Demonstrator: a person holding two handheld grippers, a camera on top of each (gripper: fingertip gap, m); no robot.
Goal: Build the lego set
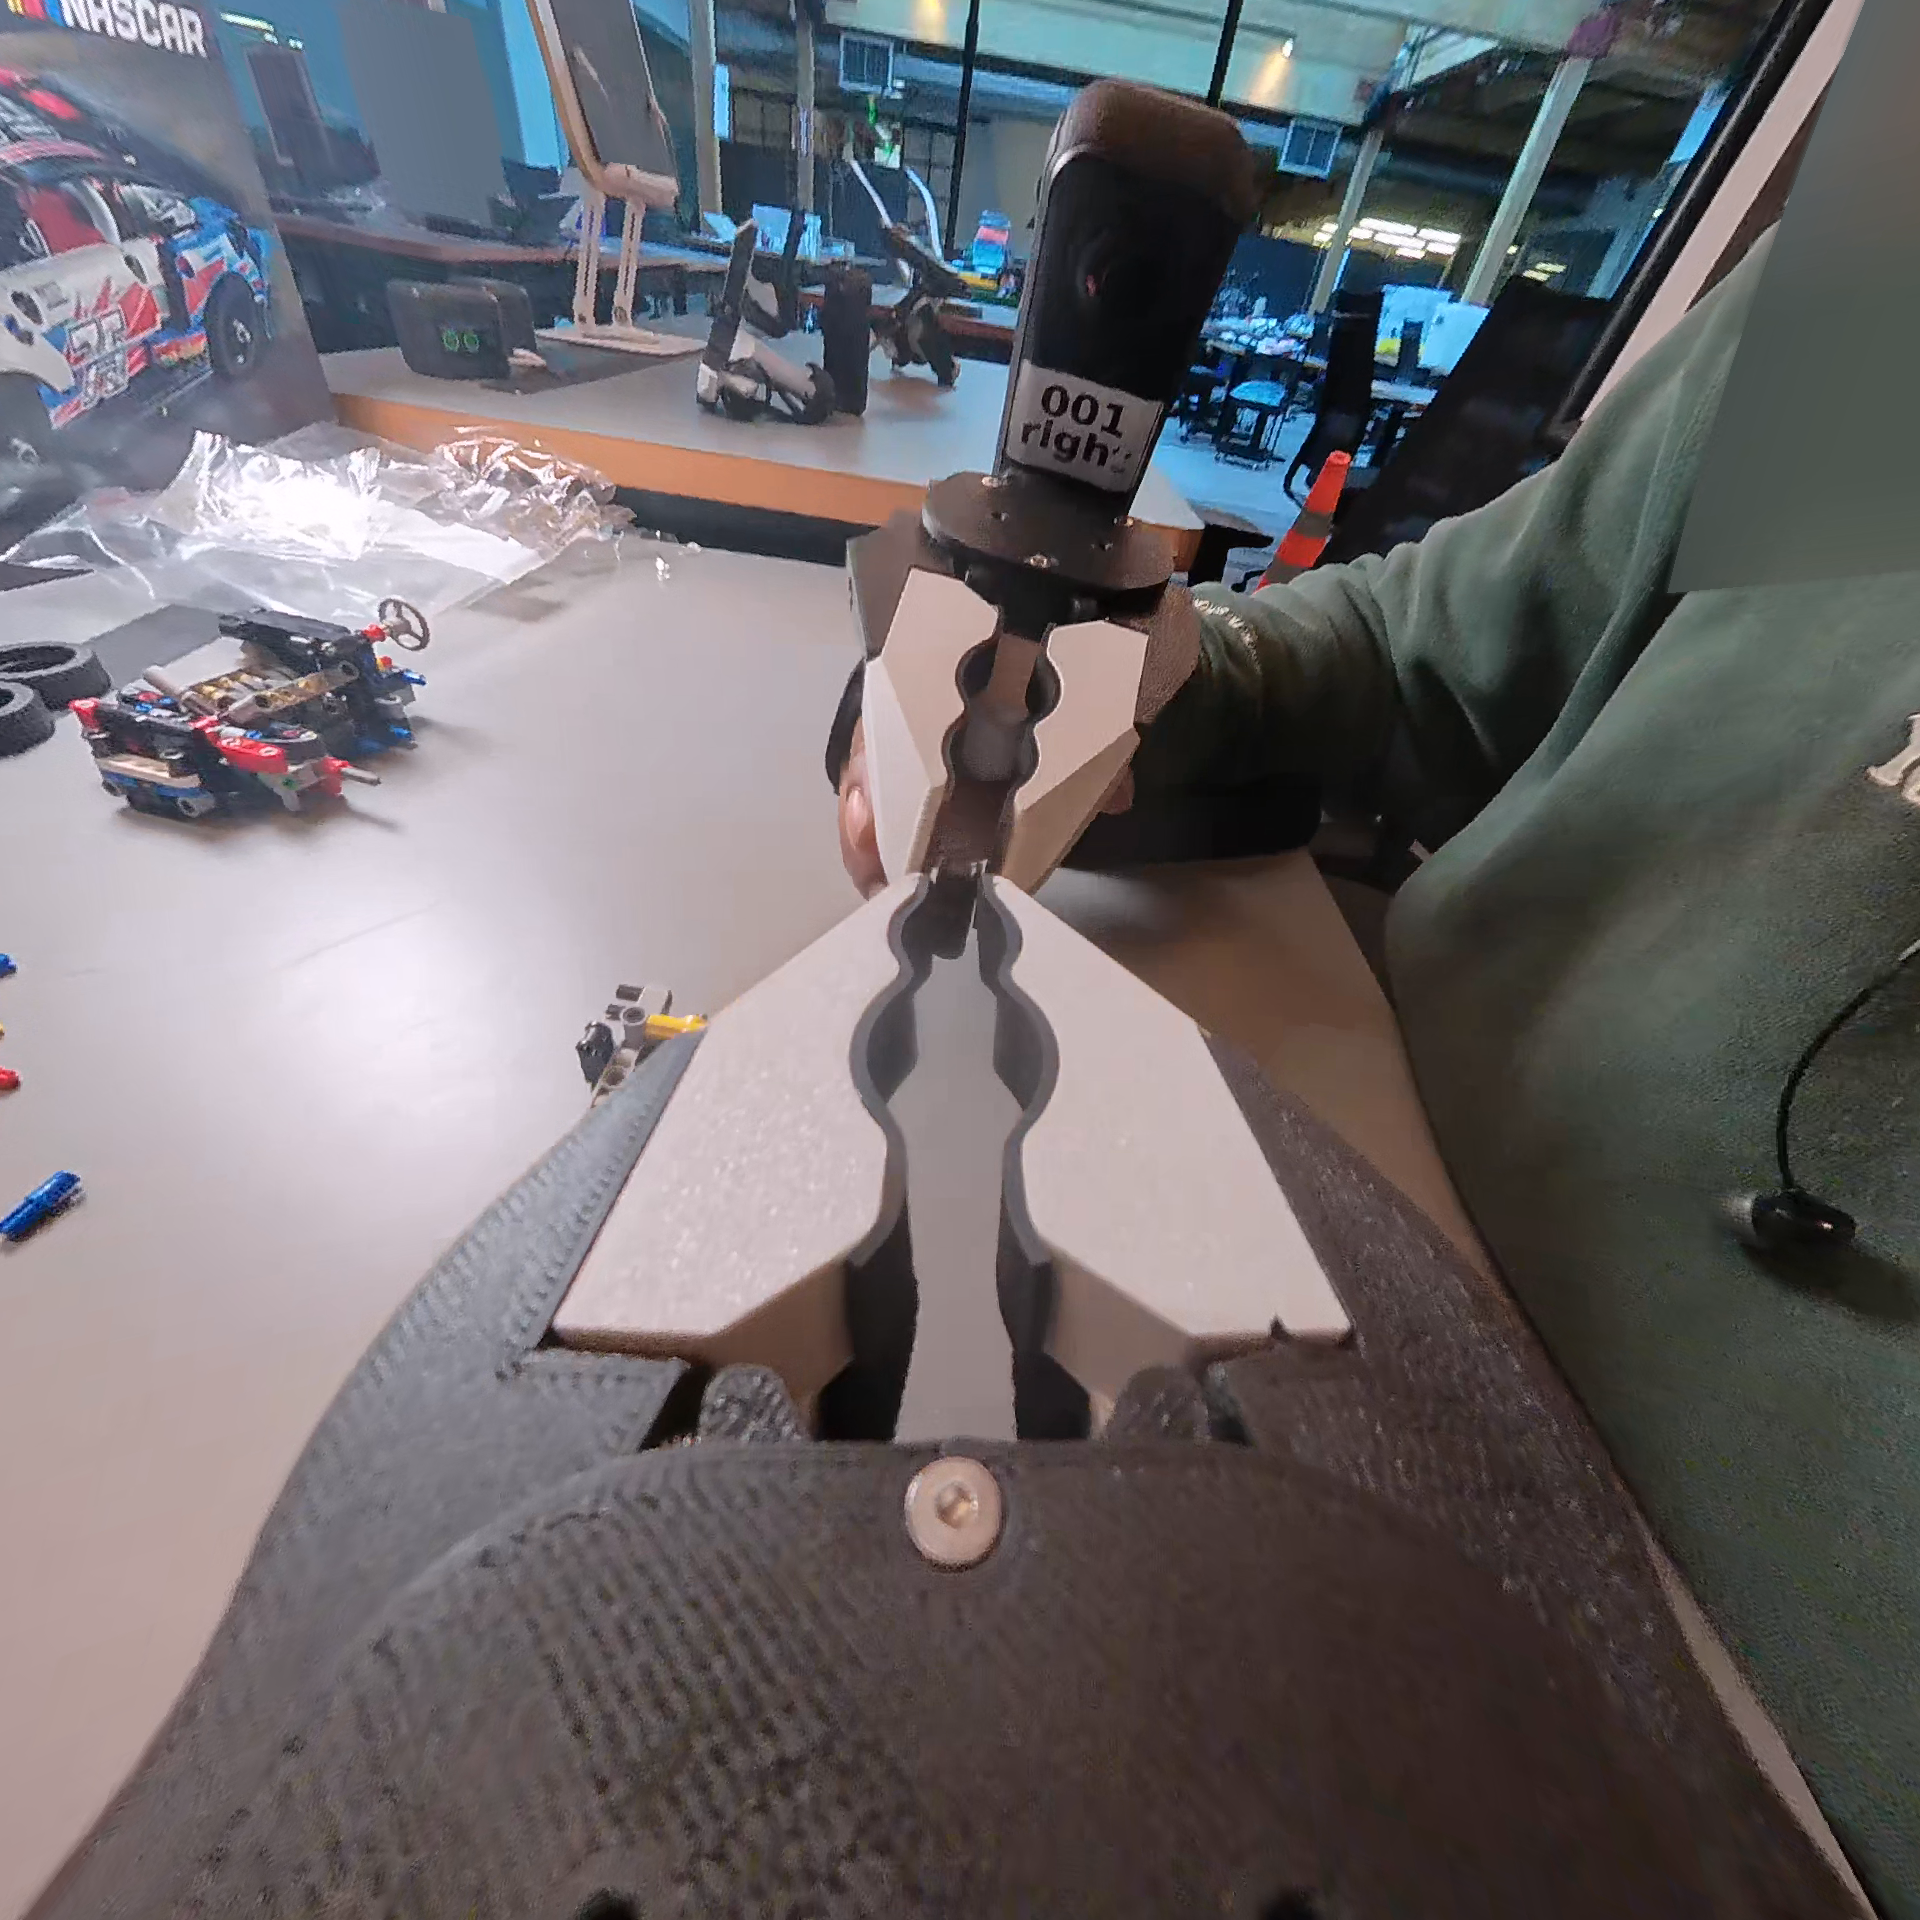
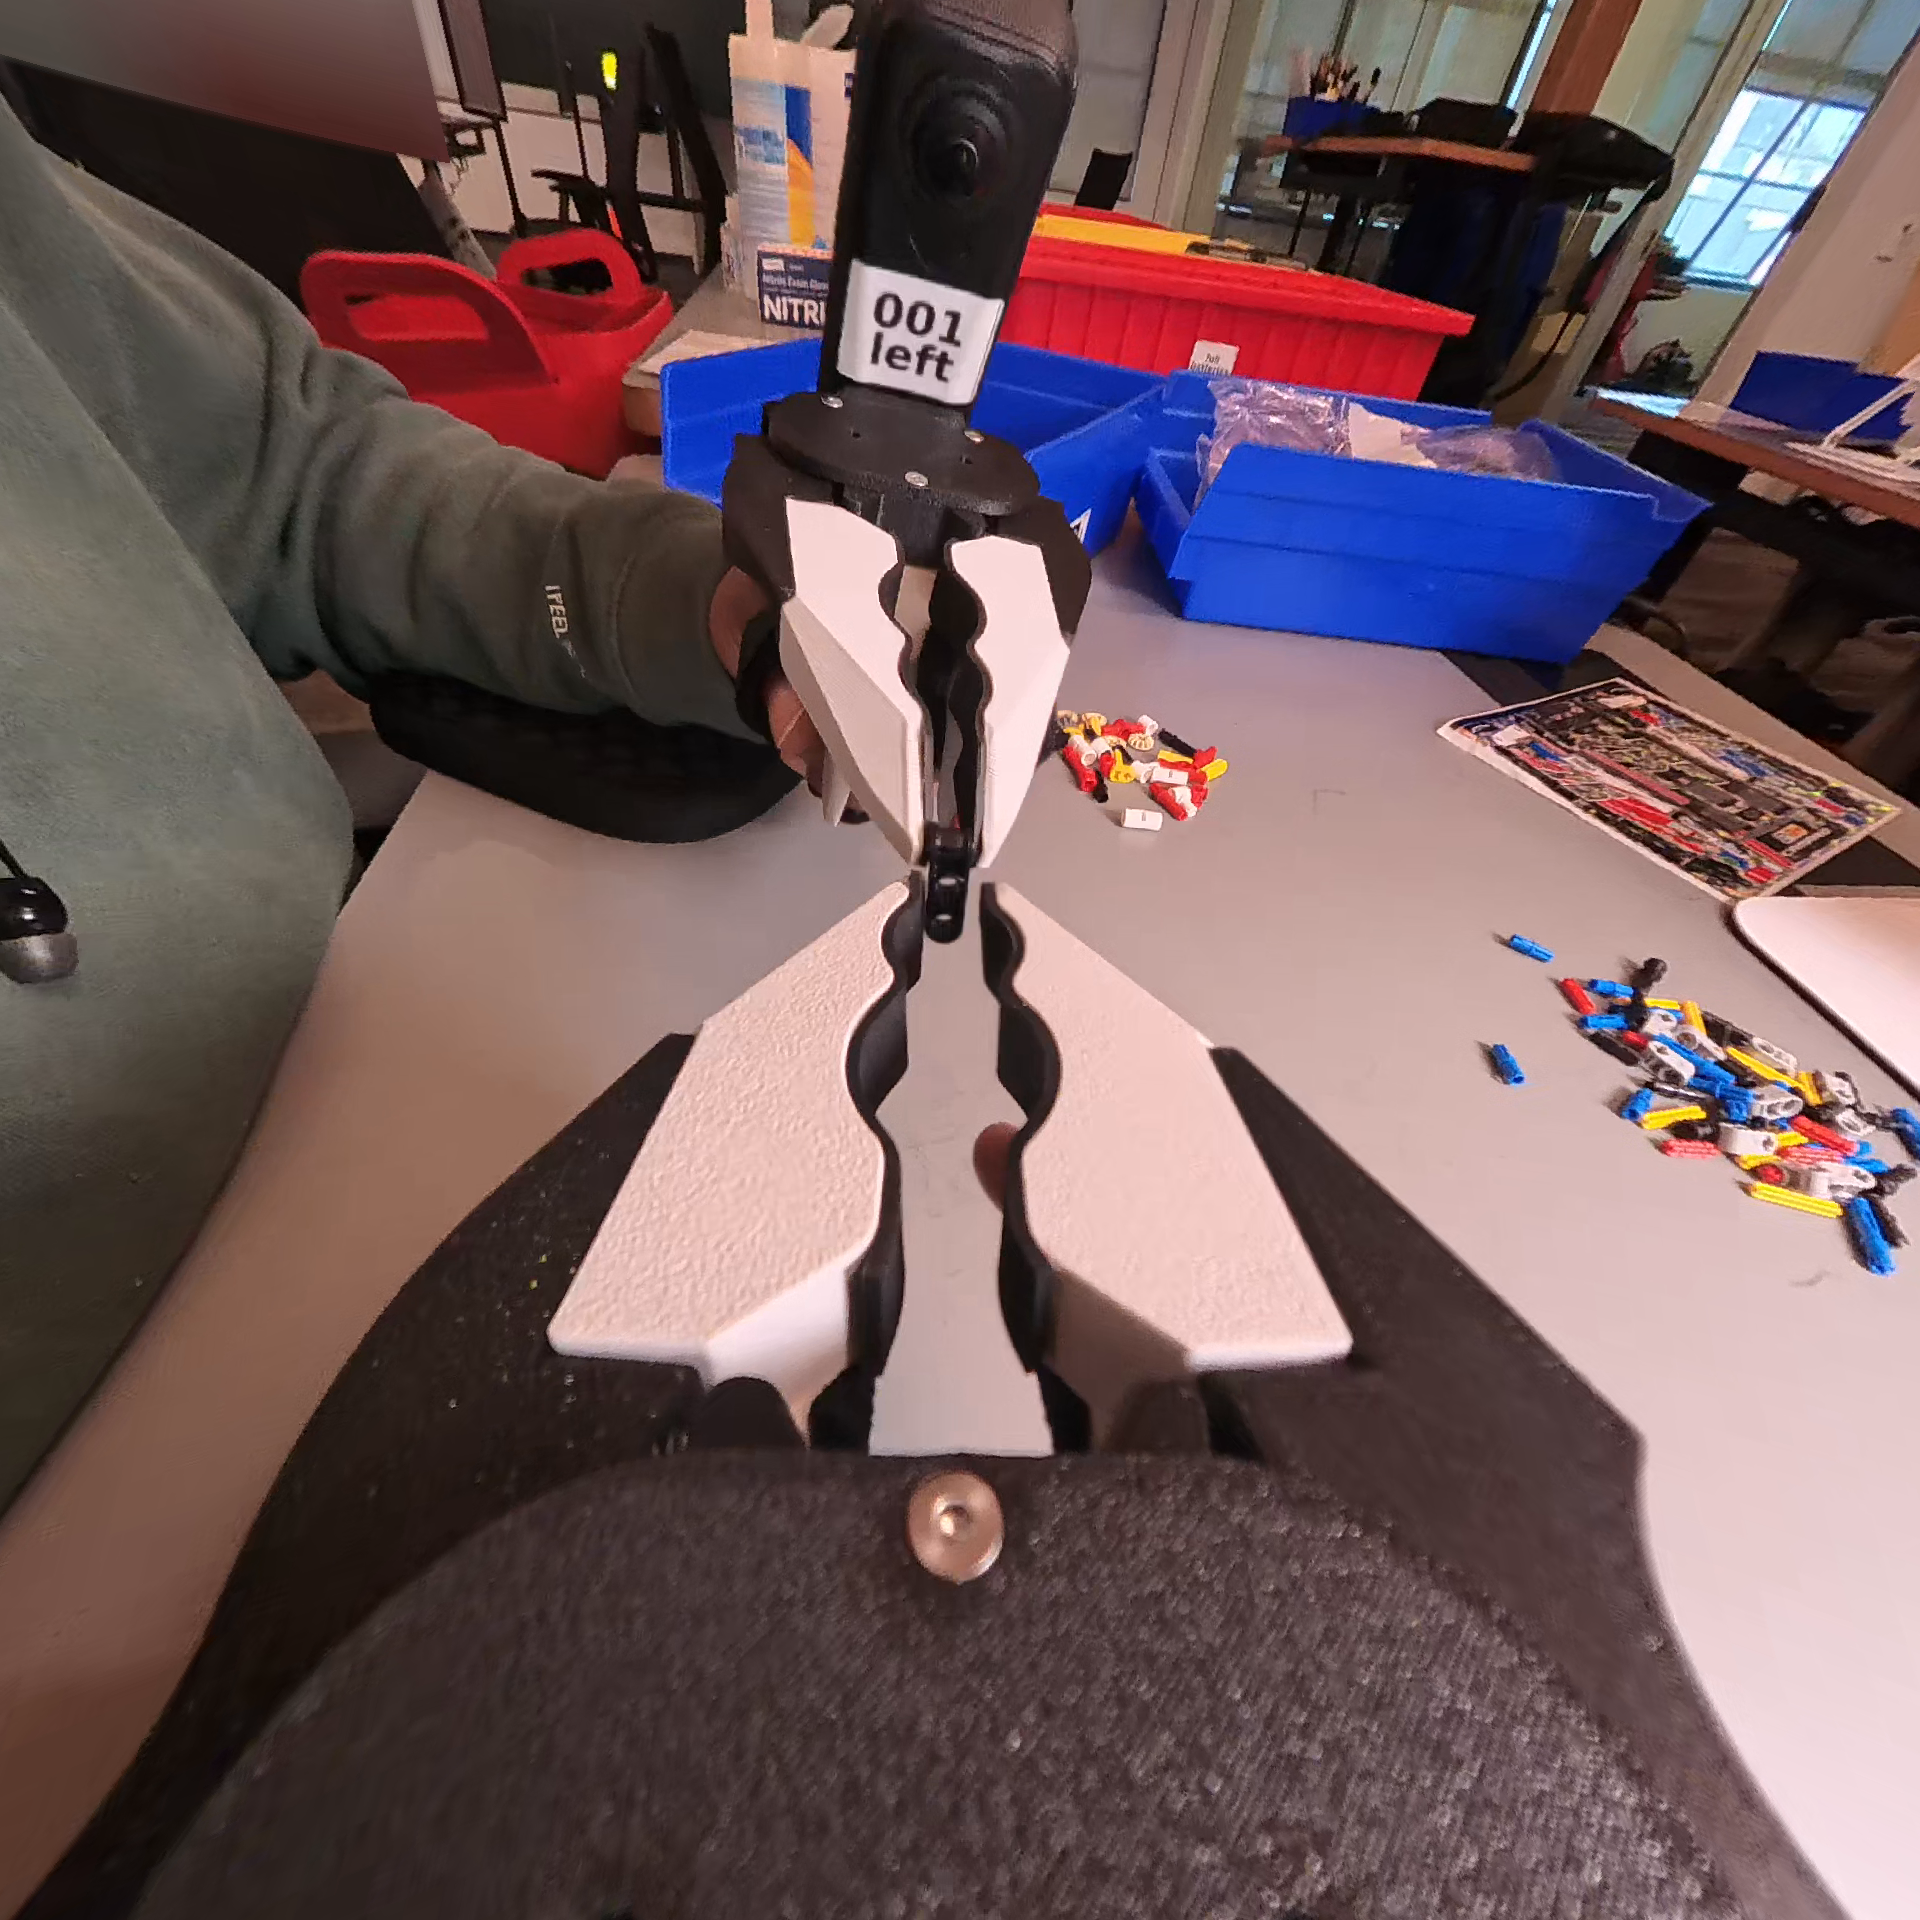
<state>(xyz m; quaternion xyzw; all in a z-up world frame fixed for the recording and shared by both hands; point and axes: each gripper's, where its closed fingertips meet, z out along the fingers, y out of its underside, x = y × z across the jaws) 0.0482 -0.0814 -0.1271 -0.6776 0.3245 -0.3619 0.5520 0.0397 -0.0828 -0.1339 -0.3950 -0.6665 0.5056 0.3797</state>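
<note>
The left tongs (image 1: 948, 891) and the right tongs (image 2: 951, 891) meet tip to tip above the grey surface (image 2: 1299, 935), each held by a hand in a green sleeve (image 2: 416, 540). A small black lego piece (image 2: 945, 883) sits between them. In the right wrist view the left tongs are clamped on its upper end, while the right tongs stand slightly apart around its lower end; whether their fingers (image 2: 790, 1122) touch it cannot be told. In the left wrist view the piece is mostly hidden at the tips.

A partly built lego car chassis (image 1: 249, 717), black with blue and red parts and a small steering wheel, lies well apart on the surface. Two loose black tyres (image 1: 42, 686) lie just beside it. Crumpled clear plastic bags (image 1: 312, 509) lie behind it, in front of the upright set box (image 1: 125, 239). A small grey, black and yellow sub-assembly (image 1: 634, 1029) rests near the left tongs.

On the other side a heap of blue, yellow, red and grey pins (image 2: 1745, 1112) lies on the surface, a smaller red and white heap (image 2: 1143, 769) sits farther off, and an instruction booklet (image 2: 1673, 779) lies near blue bins (image 2: 1403, 540).
</note>
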